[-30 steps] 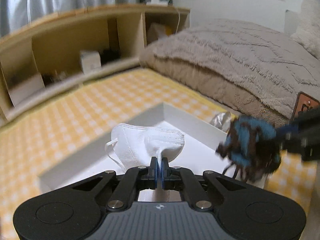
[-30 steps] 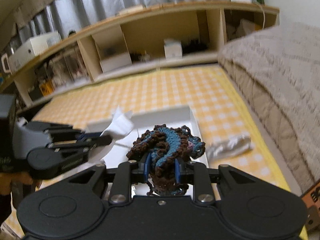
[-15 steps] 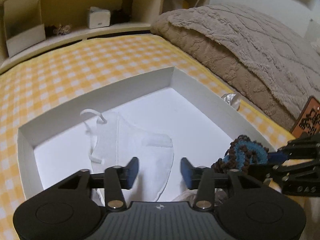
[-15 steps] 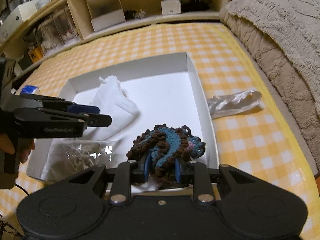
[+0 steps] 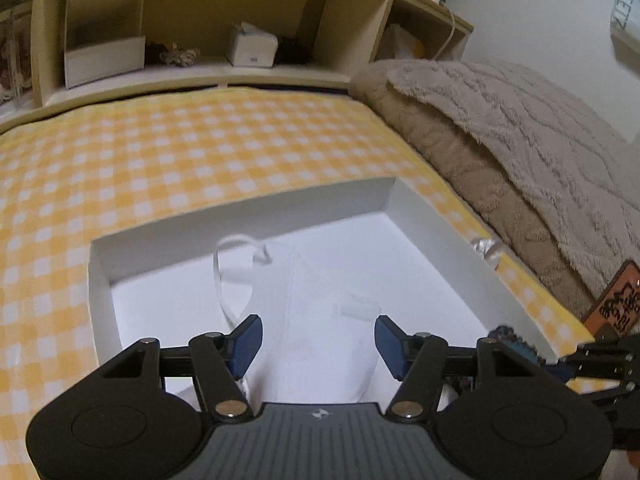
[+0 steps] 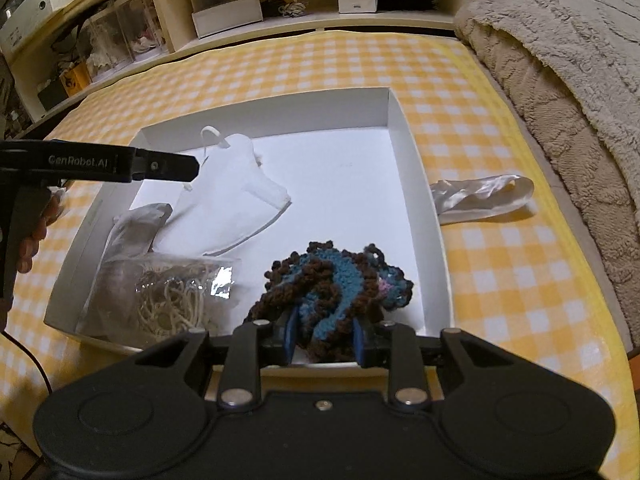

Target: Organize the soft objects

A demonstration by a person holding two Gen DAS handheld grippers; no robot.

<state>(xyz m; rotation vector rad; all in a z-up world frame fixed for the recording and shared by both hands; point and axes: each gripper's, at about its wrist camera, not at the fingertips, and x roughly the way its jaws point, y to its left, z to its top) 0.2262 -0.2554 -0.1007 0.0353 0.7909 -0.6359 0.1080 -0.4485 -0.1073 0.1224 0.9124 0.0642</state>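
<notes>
crochet piece (image 6: 332,280) between right jaws, in box (image 6: 424,184)

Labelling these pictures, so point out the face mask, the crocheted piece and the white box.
face mask (image 6: 236,204), right wrist view, middle panel.
crocheted piece (image 6: 332,280), right wrist view, blue centre.
white box (image 6: 424,184), right wrist view, right wall.

One white box (image 6: 424,208) holds one mask (image 6: 236,204), one crochet piece (image 6: 332,280), two bags (image 6: 168,300) (another outside).

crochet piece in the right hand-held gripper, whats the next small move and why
Probably open the right hand-held gripper and let the crochet piece drop. Its pads are shut on the piece, which already sits low inside the white box on bare floor, beside the face mask that the open left hand-held gripper has released.
</notes>
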